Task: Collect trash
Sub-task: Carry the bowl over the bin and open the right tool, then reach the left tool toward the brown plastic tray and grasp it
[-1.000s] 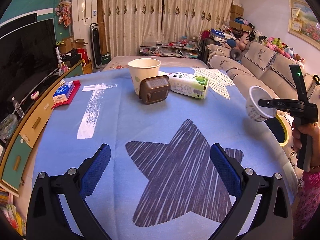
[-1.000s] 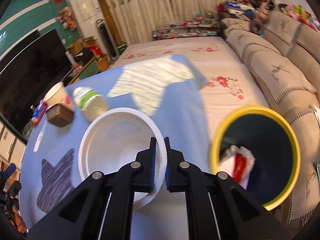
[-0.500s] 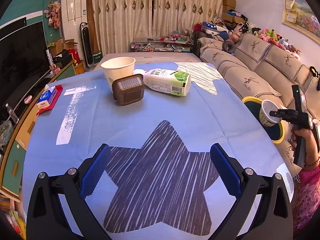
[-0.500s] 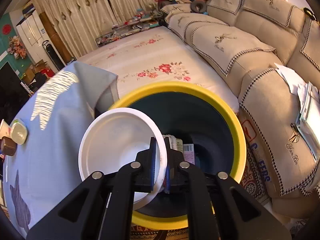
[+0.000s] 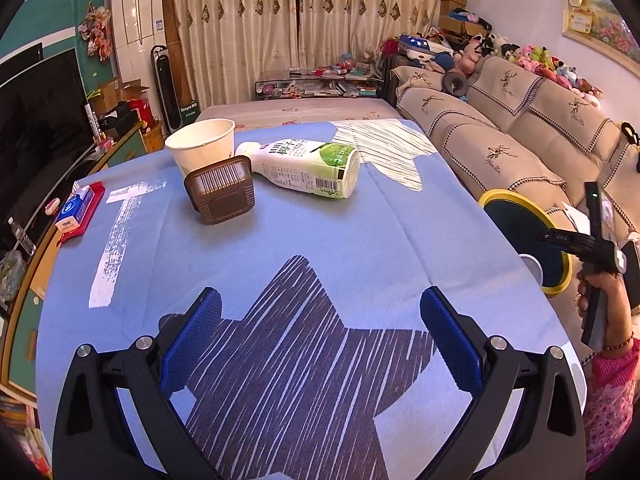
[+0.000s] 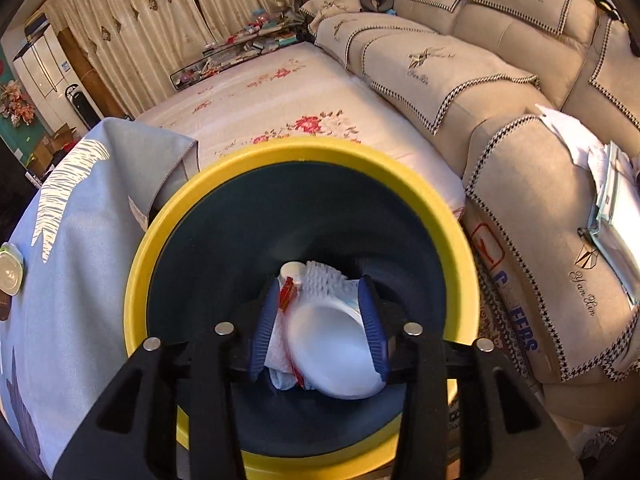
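My right gripper [image 6: 318,320] hangs over the yellow-rimmed dark bin [image 6: 304,148], its jaws opening. The white cup [image 6: 336,352] has left the pads and lies tilted in the bin on crumpled wrappers [image 6: 320,280]. From the left wrist view, the cup [image 5: 530,262] shows just below the right gripper [image 5: 560,238], at the bin [image 5: 520,200] beside the table. My left gripper [image 5: 320,312] stands open and empty over the blue star cloth [image 5: 360,240]. Farther back stand a paper cup [image 5: 200,146] and a brown plastic box [image 5: 222,190]. A milk bottle [image 5: 308,164] lies on its side.
A beige sofa [image 6: 480,60] runs along the right, with papers [image 6: 612,200] on its arm. A floral mattress [image 6: 280,96] lies behind the bin. A red tray with a blue pack [image 5: 76,208] sits at the table's left edge, near a TV [image 5: 36,120].
The right gripper carried the white cup from the table's edge over the bin, sank, parted its jaws, and the cup dropped in. The left gripper slid sideways over the cloth, still open.
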The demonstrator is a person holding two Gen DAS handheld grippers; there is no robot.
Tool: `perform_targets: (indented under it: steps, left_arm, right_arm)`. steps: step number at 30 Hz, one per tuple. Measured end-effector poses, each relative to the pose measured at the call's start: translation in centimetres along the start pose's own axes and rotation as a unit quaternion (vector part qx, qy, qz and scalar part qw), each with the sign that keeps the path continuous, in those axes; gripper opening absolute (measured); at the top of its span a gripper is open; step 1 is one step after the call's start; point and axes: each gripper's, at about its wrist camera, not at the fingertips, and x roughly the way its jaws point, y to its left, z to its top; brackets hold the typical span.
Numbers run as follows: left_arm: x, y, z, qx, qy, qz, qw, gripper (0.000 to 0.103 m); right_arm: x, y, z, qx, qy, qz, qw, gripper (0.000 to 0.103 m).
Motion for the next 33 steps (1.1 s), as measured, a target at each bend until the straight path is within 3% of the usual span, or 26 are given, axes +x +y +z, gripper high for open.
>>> perform_targets:
  steps: [6, 15, 20, 29, 33]
  left_arm:
    - [2.1, 1.8, 1.6, -0.052, 0.01, 0.029, 0.9982, 0.098]
    - [6.8, 5.7, 5.8, -0.109, 0.013, 0.082, 0.9905, 0.098]
    - [9.8, 7.1, 7.5, -0.116, 0.023, 0.112, 0.9866, 0.098]
    - [12.8, 8.7, 8.5, -0.137, 0.039, 0.123, 0.9821, 0.098]
    - [13.6, 8.8, 8.5, -0.135, 0.044, 0.129, 0.9813, 0.091]
  right_arm:
    - [-2.5, 0.7, -0.2, -0.017, -0.035, 0.008, 0.999, 0.046]
    - [-3.2, 2.8, -0.3, -0.04, -0.038, 0.037, 0.998, 0.051]
    - [-2.7, 3.3, -0.4, -0.048, -0.031, 0.043, 0.997, 0.052]
    - [-1.9, 3.6, -0.3, -0.052, -0.025, 0.046, 0.997, 0.052]
    - [-1.8, 3.6, -0.3, -0.053, -0.024, 0.048, 0.997, 0.052]
